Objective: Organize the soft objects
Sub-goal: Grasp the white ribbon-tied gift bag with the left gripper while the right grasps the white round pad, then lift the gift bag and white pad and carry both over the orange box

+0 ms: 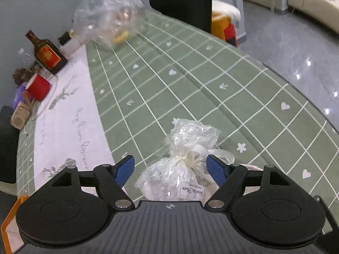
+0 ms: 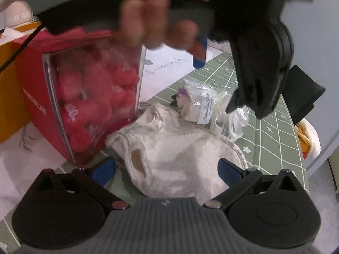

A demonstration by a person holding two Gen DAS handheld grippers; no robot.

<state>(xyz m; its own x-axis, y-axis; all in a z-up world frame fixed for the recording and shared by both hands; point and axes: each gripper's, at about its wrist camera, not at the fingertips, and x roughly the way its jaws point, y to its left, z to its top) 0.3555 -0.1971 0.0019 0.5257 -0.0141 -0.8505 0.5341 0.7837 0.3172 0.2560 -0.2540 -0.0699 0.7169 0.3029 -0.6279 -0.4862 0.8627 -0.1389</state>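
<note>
In the left wrist view a small cellophane pouch, tied with a white ribbon and labelled, lies on the green checked tablecloth. My left gripper is open around its knot, and the blue pads stand clear of it. The right wrist view shows a cream fleece cloth lying flat, with my right gripper open over its near edge. The same pouch rests at the cloth's far side. A blurred hand holds the left tool above it, one blue finger showing.
A red box with a clear window and red plush inside stands left of the cloth, an orange box behind it. Far left are a bottle, a red cup and a large clear bag. A black chair stands beyond the table.
</note>
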